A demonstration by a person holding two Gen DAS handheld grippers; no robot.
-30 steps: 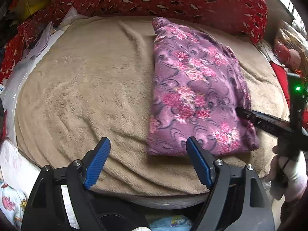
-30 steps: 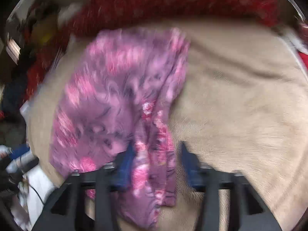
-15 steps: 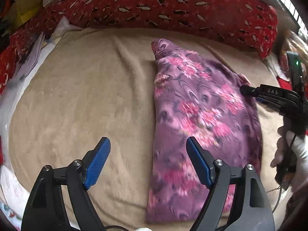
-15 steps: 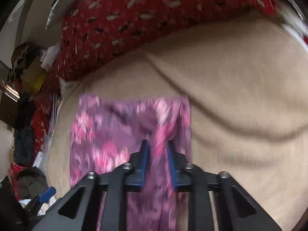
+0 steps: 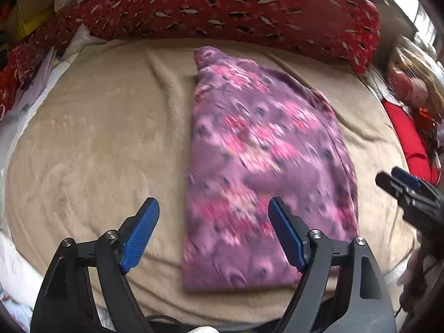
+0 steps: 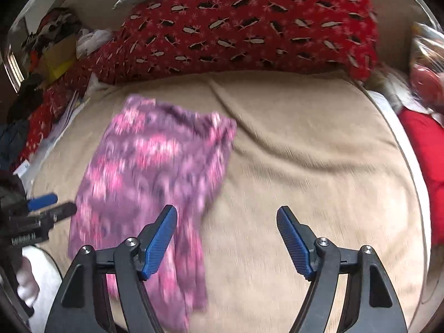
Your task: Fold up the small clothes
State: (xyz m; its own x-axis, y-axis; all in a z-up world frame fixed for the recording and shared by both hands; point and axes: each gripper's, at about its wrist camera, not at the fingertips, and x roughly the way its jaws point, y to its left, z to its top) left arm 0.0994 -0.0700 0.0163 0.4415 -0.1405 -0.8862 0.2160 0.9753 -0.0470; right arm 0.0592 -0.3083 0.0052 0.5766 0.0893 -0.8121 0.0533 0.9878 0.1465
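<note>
A purple garment with pink flowers [image 5: 263,161] lies folded flat on the beige blanket [image 5: 105,138]; it also shows in the right wrist view [image 6: 149,172]. My left gripper [image 5: 213,230] is open and empty, hovering over the garment's near left part. My right gripper [image 6: 226,238] is open and empty, above the garment's near right edge and the blanket [image 6: 305,152]. The right gripper shows at the right edge of the left wrist view [image 5: 408,191], apart from the cloth. The left gripper shows at the left edge of the right wrist view [image 6: 47,208].
A long red patterned pillow [image 5: 222,8] lies along the far edge of the blanket, also in the right wrist view [image 6: 249,27]. Red cloth and a doll [image 5: 410,105] sit at the right. Papers and clutter [image 5: 36,63] lie at the left.
My right gripper let go of the garment's right edge, opened, and pulled back to the right. The garment now lies flat. The left gripper stayed open and drew back slightly.
</note>
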